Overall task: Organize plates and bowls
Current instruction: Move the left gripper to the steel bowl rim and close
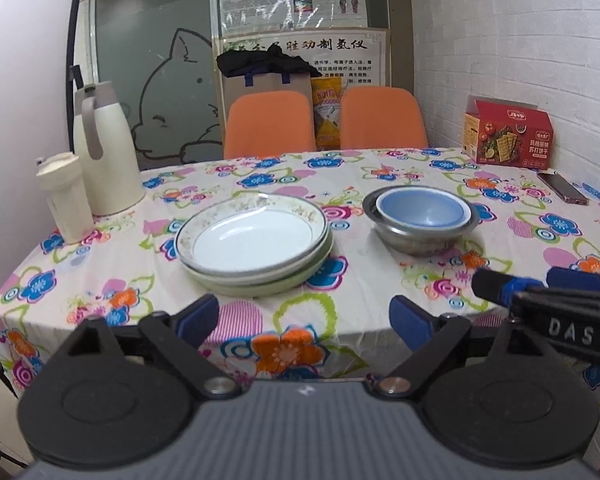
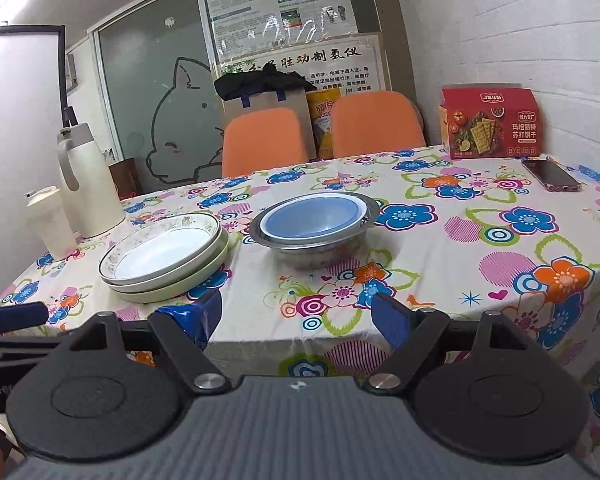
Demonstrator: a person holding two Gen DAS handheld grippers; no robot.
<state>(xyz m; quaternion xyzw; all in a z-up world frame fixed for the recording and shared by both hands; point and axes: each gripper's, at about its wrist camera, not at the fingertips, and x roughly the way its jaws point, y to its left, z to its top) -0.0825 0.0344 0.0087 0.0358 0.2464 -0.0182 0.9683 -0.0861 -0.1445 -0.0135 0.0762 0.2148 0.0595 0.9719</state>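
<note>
A stack of plates (image 1: pixel 254 242), white with a patterned rim on top, sits on the floral tablecloth (image 1: pixel 360 276). It also shows in the right wrist view (image 2: pixel 164 256). To its right a blue bowl (image 1: pixel 422 208) is nested in a steel bowl (image 1: pixel 420 236); the right wrist view shows the blue bowl (image 2: pixel 314 212) and the steel bowl (image 2: pixel 320 248) too. My left gripper (image 1: pixel 304 318) is open and empty at the table's near edge, short of the plates. My right gripper (image 2: pixel 296 316) is open and empty, short of the bowls.
A white thermos jug (image 1: pixel 104 152) and a cream cup (image 1: pixel 66 196) stand at the table's left. A red cracker box (image 1: pixel 508 134) and a phone (image 1: pixel 564 188) lie at the far right. Two orange chairs (image 1: pixel 270 124) stand behind the table.
</note>
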